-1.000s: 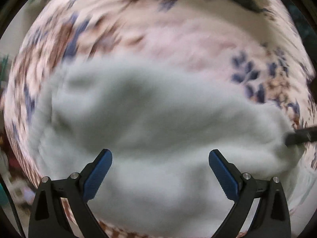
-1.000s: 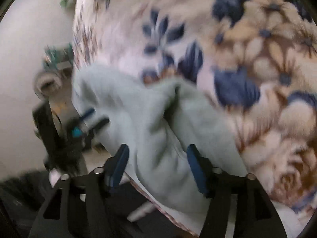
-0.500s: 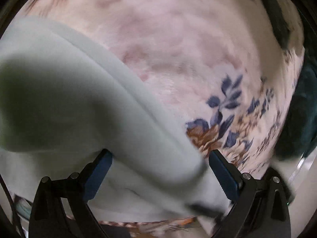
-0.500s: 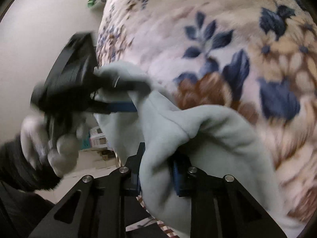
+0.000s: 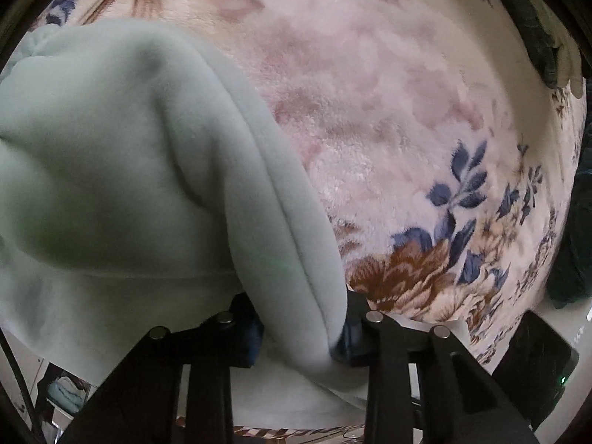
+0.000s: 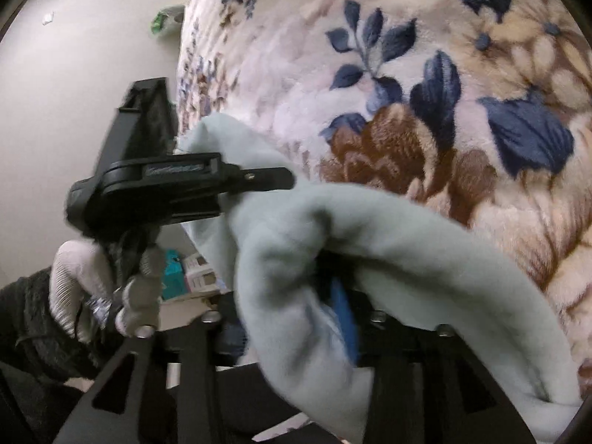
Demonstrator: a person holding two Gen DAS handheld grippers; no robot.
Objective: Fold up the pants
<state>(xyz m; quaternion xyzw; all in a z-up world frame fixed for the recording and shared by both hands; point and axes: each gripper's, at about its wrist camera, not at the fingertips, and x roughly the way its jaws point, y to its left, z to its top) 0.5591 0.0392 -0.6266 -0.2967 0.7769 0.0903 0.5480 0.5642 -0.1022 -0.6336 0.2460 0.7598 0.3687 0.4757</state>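
Note:
Pale green fleece pants [image 5: 111,166] lie bunched on a floral plush blanket [image 5: 388,111] near its edge. My left gripper [image 5: 299,333] points steeply down, and its jaws are closing on a thick rolled fold of the pants, pads pressed into both sides. In the right wrist view the same left gripper [image 6: 273,185] is black, held by a white-gloved hand [image 6: 85,281], with its tip buried in the pants [image 6: 407,259]. My right gripper [image 6: 296,318] is opening. Fabric drapes loosely over and between its fingers, one blue pad [image 6: 344,314] shows bare, and the other is hidden.
The blanket [image 6: 370,55] drops off to a pale floor [image 6: 74,74] on the left, where a green item [image 6: 166,18] lies. Small boxes [image 6: 192,273] sit below the edge. Dark green cloth [image 5: 577,222] and a black device [image 5: 536,355] lie at the blanket's right edge.
The left gripper came down, rolled and went from wide open to closed on a fold of the pants. The right gripper, pinched on the fabric half a second ago, has parted its jaws.

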